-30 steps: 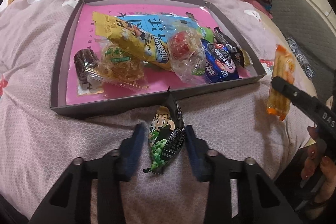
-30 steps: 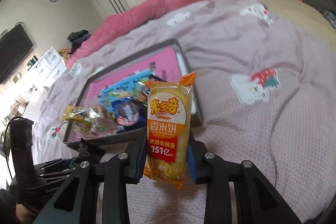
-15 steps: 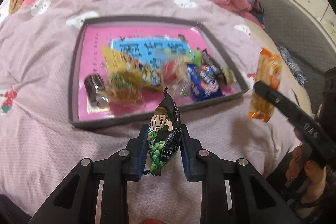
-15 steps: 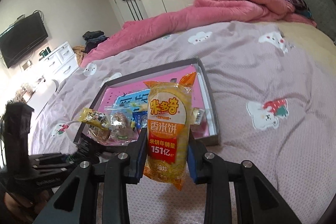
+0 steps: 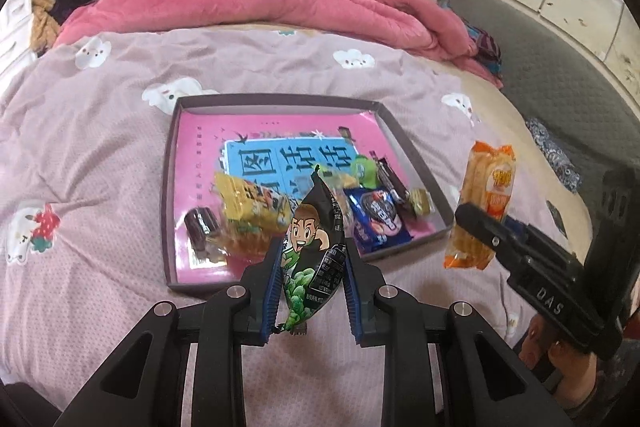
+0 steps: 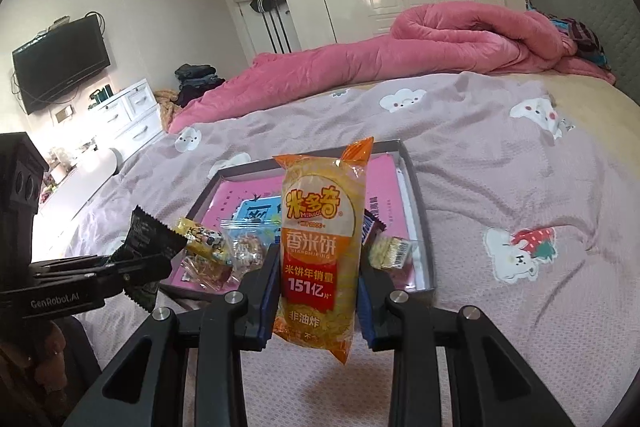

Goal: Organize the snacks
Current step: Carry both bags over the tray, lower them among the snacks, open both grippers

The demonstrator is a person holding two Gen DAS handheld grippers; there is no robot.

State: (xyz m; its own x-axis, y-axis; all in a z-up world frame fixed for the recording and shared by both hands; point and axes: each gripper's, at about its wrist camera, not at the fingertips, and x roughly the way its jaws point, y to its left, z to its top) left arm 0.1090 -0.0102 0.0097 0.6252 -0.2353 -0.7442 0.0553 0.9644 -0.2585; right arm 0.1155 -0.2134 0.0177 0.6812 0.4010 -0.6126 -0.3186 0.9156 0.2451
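My left gripper (image 5: 310, 287) is shut on a black and green pea snack packet (image 5: 314, 251) and holds it upright above the bed, in front of the grey tray (image 5: 170, 195). My right gripper (image 6: 318, 291) is shut on an orange rice cracker pack (image 6: 320, 247), also lifted, near the tray's near right corner (image 6: 420, 227). The tray has a pink lining and holds several snacks: a yellow bar (image 5: 248, 205), a blue cookie pack (image 5: 378, 219), a dark candy (image 5: 202, 231). The cracker pack (image 5: 486, 211) and right gripper also show in the left wrist view.
The tray lies on a lilac bedspread (image 5: 92, 155) with cloud and bunny prints. A rolled pink duvet (image 5: 260, 3) lies at the far side. A grey headboard (image 5: 560, 75) is on the right. Wardrobes, a TV (image 6: 60, 63) and white drawers stand beyond the bed.
My left gripper closed on the pea packet and lifted it off the bed. Both grippers have risen and pulled back from the tray, each with its pack.
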